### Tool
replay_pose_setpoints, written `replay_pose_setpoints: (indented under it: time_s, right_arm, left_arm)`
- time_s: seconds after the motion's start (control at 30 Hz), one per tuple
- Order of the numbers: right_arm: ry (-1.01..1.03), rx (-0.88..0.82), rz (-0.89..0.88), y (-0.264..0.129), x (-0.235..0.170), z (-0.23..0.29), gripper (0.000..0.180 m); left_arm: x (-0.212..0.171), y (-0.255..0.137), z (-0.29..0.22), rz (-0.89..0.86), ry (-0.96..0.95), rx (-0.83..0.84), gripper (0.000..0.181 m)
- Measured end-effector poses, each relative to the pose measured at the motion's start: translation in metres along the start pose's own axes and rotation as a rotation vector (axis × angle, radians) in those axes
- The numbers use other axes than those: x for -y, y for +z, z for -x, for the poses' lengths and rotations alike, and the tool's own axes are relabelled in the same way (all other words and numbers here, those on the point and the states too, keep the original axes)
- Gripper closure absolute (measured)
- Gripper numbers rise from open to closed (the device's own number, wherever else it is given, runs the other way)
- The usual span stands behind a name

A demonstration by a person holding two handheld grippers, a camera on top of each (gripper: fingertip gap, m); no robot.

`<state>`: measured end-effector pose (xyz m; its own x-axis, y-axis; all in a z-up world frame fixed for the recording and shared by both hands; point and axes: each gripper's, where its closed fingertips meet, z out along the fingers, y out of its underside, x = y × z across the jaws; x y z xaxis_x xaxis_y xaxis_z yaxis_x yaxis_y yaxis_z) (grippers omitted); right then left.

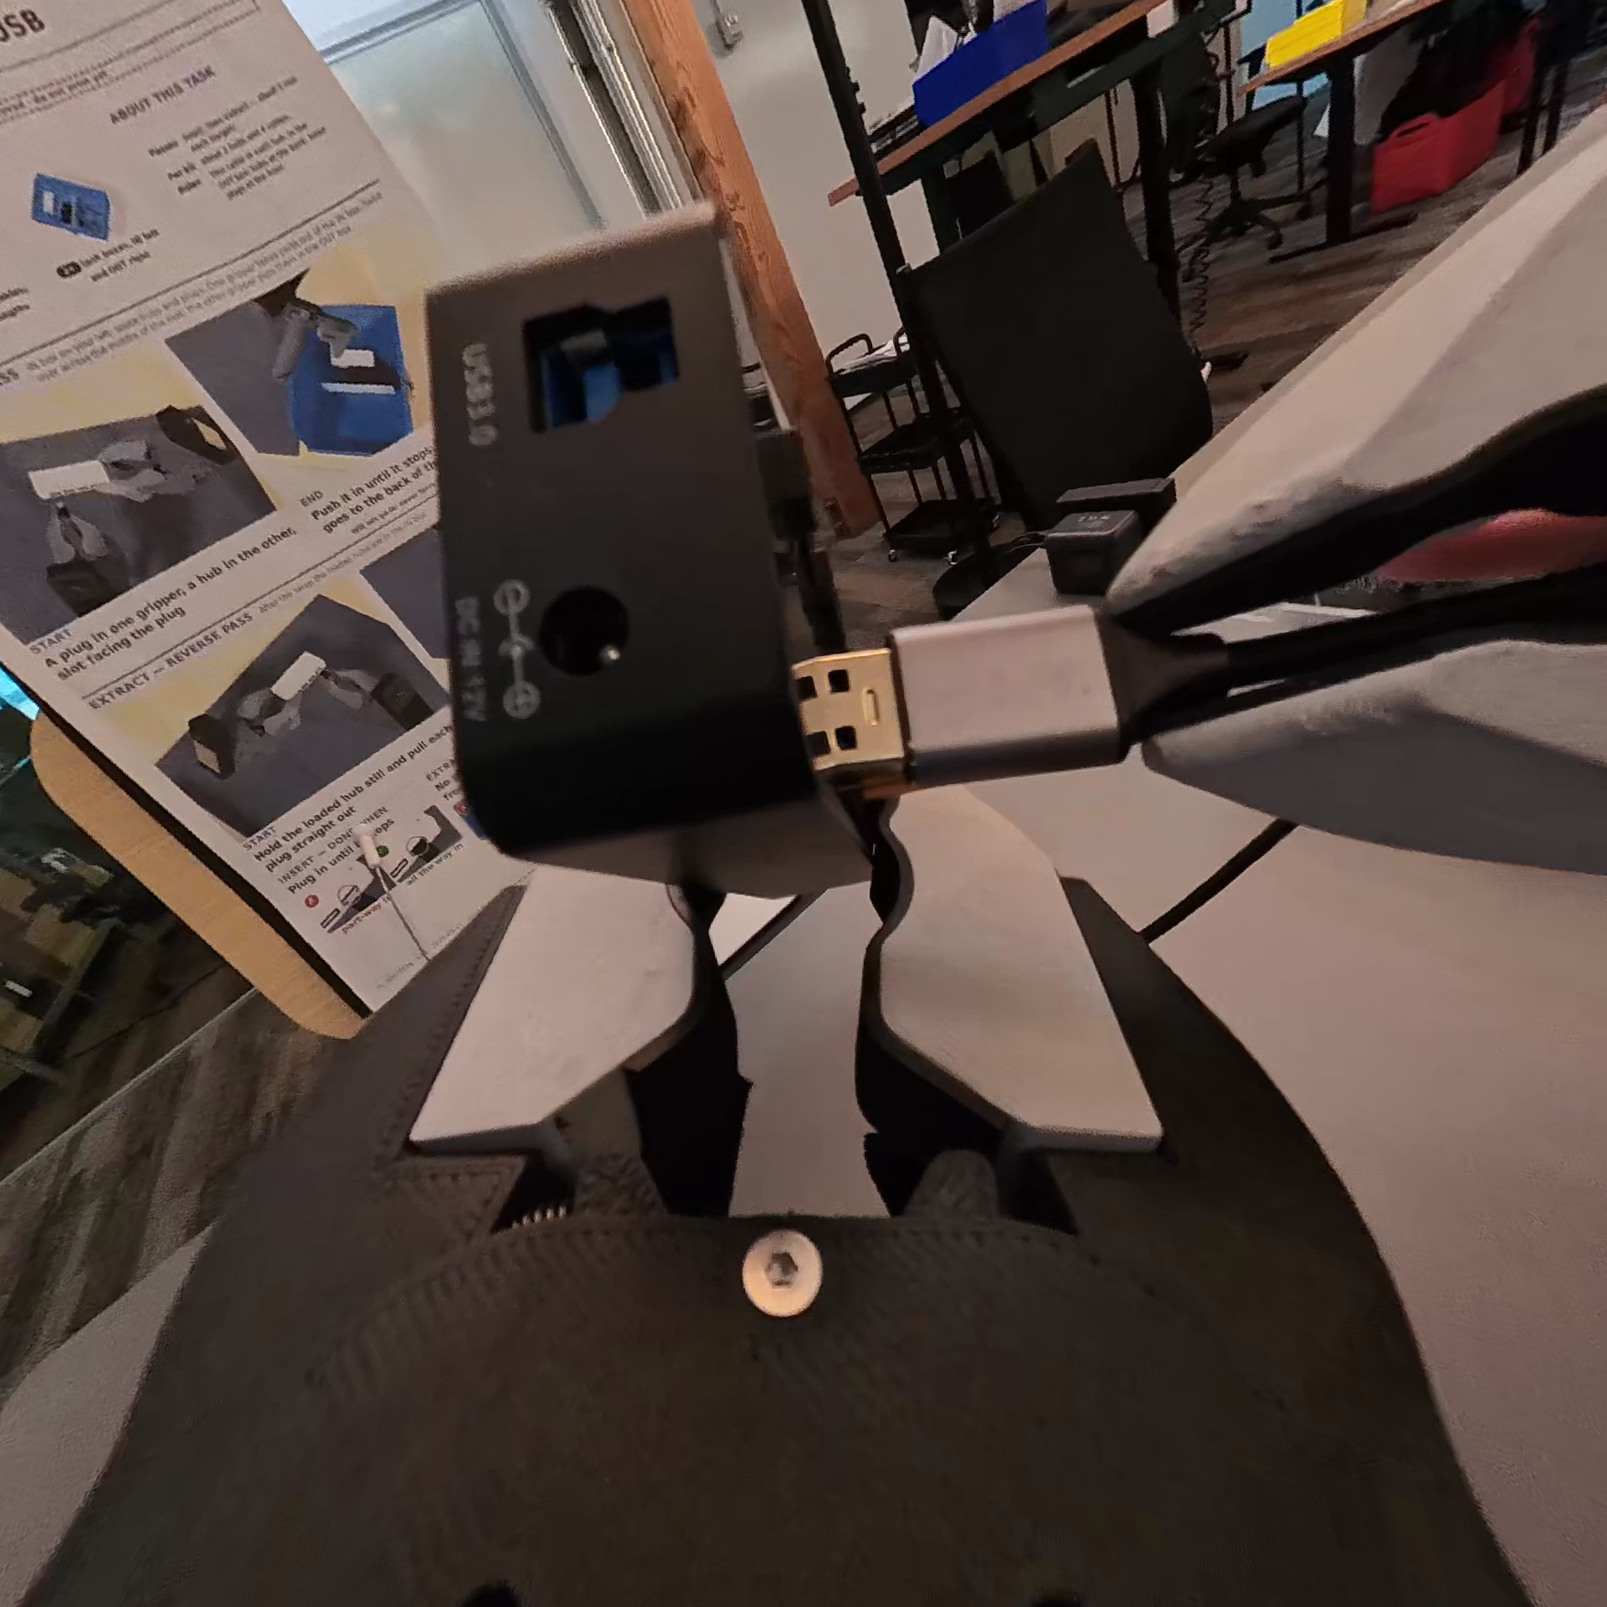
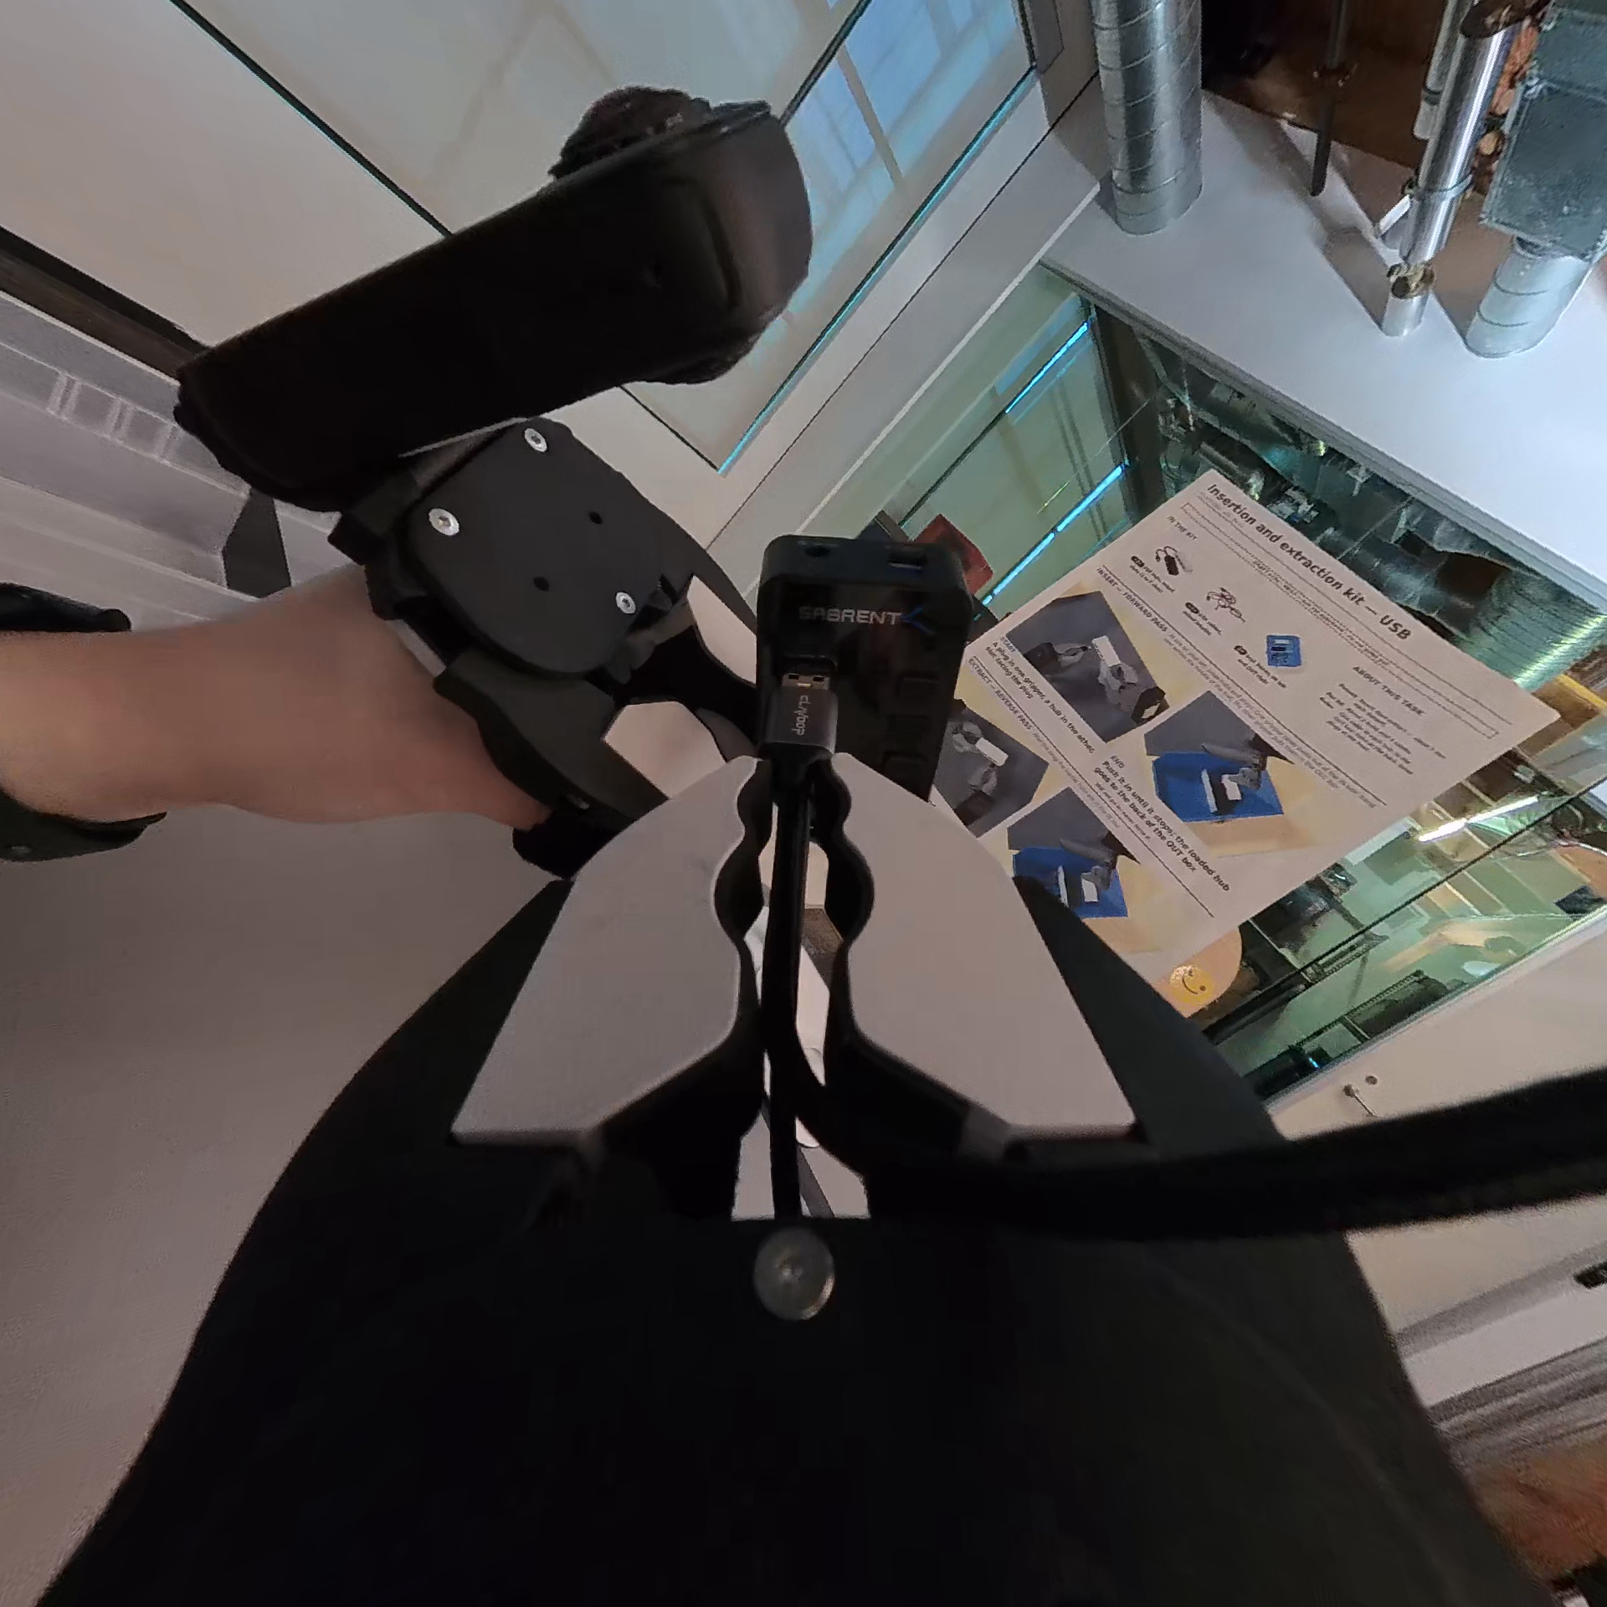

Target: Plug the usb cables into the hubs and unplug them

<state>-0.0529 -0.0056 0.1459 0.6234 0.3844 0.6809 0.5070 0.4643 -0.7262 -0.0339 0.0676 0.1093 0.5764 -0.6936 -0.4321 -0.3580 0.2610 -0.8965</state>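
The hub [image 1: 609,556] is clamped in the closed left tool [image 1: 787,878]. Directly ahead of the right tool [image 2: 787,774], shut on the cable [image 2: 783,1000], the plug [image 2: 798,709] is held, its long axis aligned with the hub's port, metal tip partly exposed.

Both grippers look like the same 3D-printed build. The left gripper [image 1: 787,878] has a black layered-plastic body with visible print lines, one silver hex screw [image 1: 781,1272] dead centre, and two pale grey fingers [image 1: 574,1000] with wavy black inner edges. The right gripper [image 2: 787,765] matches it: black base, a round silver screw [image 2: 793,1278], light grey fingers [image 2: 626,956] with scalloped black grips. From the right wrist view the left unit shows a black plate with three small silver screws [image 2: 532,441] and a chunky black handle [image 2: 496,304].
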Motion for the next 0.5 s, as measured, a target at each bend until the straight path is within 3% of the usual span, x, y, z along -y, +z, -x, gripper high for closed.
replay_pose_setpoints:
  time_s: [0.5]
  right_arm:
    - [0.021, -0.001, 0.008, -0.003, 0.000, -0.004, 0.170]
  left_arm:
    - [0.001, 0.003, -0.007, 0.007, 0.065, 0.013, 0.152]
